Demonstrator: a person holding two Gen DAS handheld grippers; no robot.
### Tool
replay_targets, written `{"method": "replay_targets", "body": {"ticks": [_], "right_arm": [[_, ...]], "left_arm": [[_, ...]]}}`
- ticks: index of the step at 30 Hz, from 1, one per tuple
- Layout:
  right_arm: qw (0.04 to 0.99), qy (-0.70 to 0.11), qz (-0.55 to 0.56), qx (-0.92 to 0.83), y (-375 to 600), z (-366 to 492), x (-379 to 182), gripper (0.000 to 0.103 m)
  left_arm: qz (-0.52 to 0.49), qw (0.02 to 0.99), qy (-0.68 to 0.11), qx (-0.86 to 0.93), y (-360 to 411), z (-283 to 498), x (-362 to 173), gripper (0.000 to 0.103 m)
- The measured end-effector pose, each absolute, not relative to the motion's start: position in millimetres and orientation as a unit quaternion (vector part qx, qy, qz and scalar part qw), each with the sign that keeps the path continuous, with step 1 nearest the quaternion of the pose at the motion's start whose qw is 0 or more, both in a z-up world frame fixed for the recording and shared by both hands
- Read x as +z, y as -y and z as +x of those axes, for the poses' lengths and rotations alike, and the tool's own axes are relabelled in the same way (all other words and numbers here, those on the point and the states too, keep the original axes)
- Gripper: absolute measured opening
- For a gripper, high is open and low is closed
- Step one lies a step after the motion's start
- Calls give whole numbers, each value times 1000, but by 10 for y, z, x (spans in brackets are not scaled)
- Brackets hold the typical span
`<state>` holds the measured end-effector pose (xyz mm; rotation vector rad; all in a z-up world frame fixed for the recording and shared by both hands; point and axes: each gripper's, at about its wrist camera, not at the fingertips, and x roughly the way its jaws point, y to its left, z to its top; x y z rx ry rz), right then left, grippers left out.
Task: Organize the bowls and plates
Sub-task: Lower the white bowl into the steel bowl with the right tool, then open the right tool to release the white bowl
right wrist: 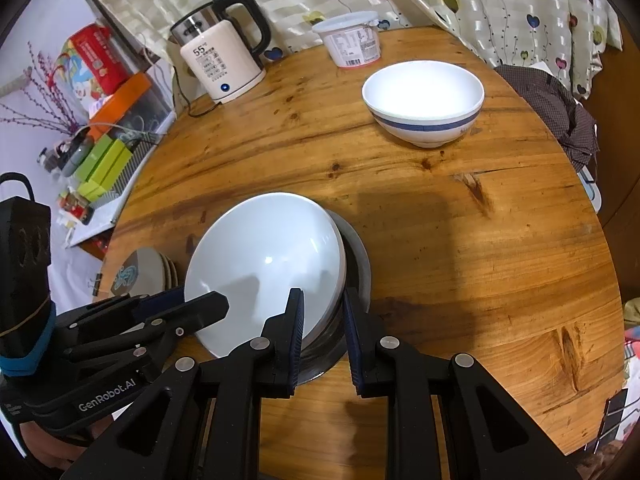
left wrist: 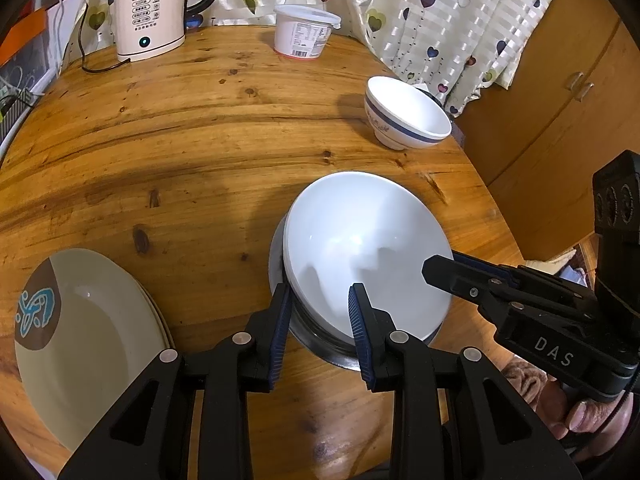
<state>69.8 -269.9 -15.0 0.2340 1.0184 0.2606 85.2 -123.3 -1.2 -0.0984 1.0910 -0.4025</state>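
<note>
So the count: one steel bowl [left wrist: 320,346] on the round wooden table [left wrist: 180,140], with white bowls [left wrist: 360,248] nested in it. I saw at least two white rims stacked, couldn't count deeper than that. One more bowl with a blue band [right wrist: 424,104] sat alone, well ahead of my right jaws. One stack of beige plates [left wrist: 80,332] was off to the left of my left jaws; the right camera showed about three rims there [right wrist: 168,270], but my other tool covered part of it. Also one kettle [left wrist: 150,12] and one lidded tub [left wrist: 302,32] at the far edge.

My left gripper [left wrist: 320,300] had its jaws partly open, straddling the near-left rim of the nested white bowls, one pad outside and one over the inside. Whether the pads actually pinched the rim, I couldn't tell. My right gripper [right wrist: 323,306] did the same on the other side, jaws a bit apart, with the rims of the white bowls and the steel one sitting between them. Again, contact was hard to judge.

The steel bowl was mostly hidden under the white ones, and the plate stack was cut off by the left camera's edge.
</note>
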Motion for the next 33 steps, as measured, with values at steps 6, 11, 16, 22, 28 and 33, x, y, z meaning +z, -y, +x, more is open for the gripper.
{"method": "replay_targets", "body": {"ticks": [6,11,16,22,28,33], "right_arm": [[860,-483,108,125,2703,688,-168,21],[860,-483,103,125,2695,689,-176,22],[861,-482,100,125,2686,693,-171,22],[863,-481,91,124,2664,704,-158,22],[866,-476,84,126,2658,698,-144,24],[869,-470,86,126,2690,685,-120,29]], "left_arm": [[-37,837,-512,-188,1261,844,-10,30],[-27,840,-508,-186,1290,832,-6,30],[-19,843,-504,-185,1302,833,-10,32],[-11,846,-500,-183,1322,827,-12,33],[-9,848,-497,-183,1326,832,-13,41],[-17,849,-497,-178,1291,849,-16,43]]}}
